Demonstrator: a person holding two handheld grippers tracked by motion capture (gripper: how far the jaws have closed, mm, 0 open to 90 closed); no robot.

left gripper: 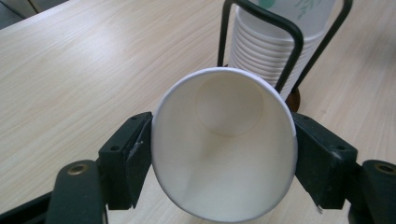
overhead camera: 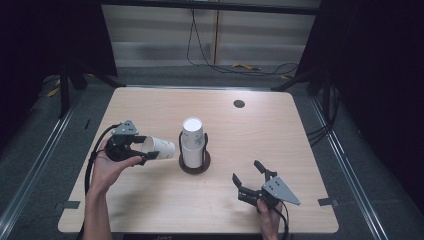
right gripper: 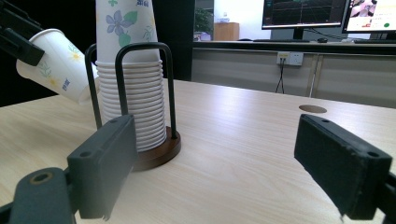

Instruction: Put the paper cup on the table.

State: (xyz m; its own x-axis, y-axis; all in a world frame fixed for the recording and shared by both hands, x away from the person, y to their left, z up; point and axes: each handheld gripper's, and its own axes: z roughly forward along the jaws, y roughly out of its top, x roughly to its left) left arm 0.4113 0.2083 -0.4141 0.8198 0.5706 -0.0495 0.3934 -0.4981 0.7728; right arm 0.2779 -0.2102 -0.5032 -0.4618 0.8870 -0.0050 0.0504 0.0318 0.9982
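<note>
A single white paper cup point(overhead camera: 159, 148) with a flower print lies on its side in the air, gripped at its rim by my left gripper point(overhead camera: 142, 150). In the left gripper view its open mouth point(left gripper: 224, 144) faces the camera, pressed between both pads. An upside-down stack of paper cups point(overhead camera: 192, 142) stands in a black wire holder on a round dark base point(overhead camera: 194, 164), just right of the held cup. That stack point(right gripper: 130, 93) also appears in the right gripper view, with the held cup point(right gripper: 53, 63) beside it. My right gripper point(overhead camera: 248, 175) rests open at the front right, nothing between its fingers.
The light wooden table point(overhead camera: 280, 140) has a round cable hole point(overhead camera: 239, 103) at the far right. Cables lie on the floor behind the table. Monitors and a wall counter stand beyond the table in the right gripper view.
</note>
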